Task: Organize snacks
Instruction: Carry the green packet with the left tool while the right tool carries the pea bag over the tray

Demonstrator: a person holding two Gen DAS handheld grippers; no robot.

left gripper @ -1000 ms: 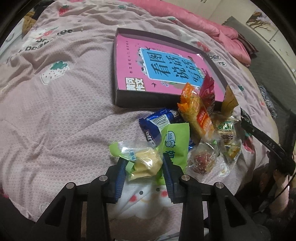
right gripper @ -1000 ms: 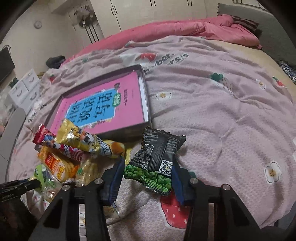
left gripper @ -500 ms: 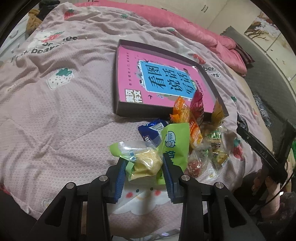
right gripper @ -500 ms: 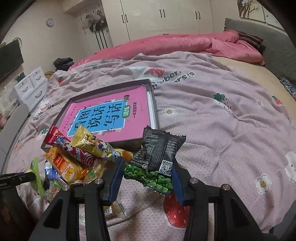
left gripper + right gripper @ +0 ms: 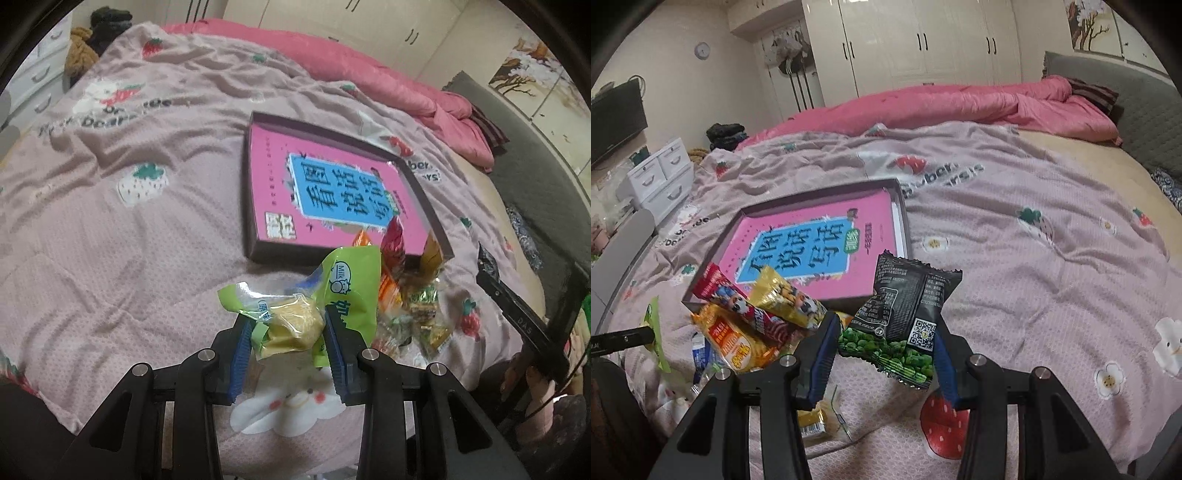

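Snacks in both claws above the bed (image 5: 110,258): my left claw (image 5: 288,339) clamps a green cake packet (image 5: 291,321), my right claw (image 5: 886,350) a black pea packet (image 5: 905,314), both apparently headed for the dark tray (image 5: 901,210) beyond the heaped snack pile (image 5: 746,321).

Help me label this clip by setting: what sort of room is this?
A bedroom, most likely. The snacks lie on a bed covered by a strawberry-print sheet, with a pink quilt bunched at the far end. White wardrobe doors line the back wall beside a small drawer unit.
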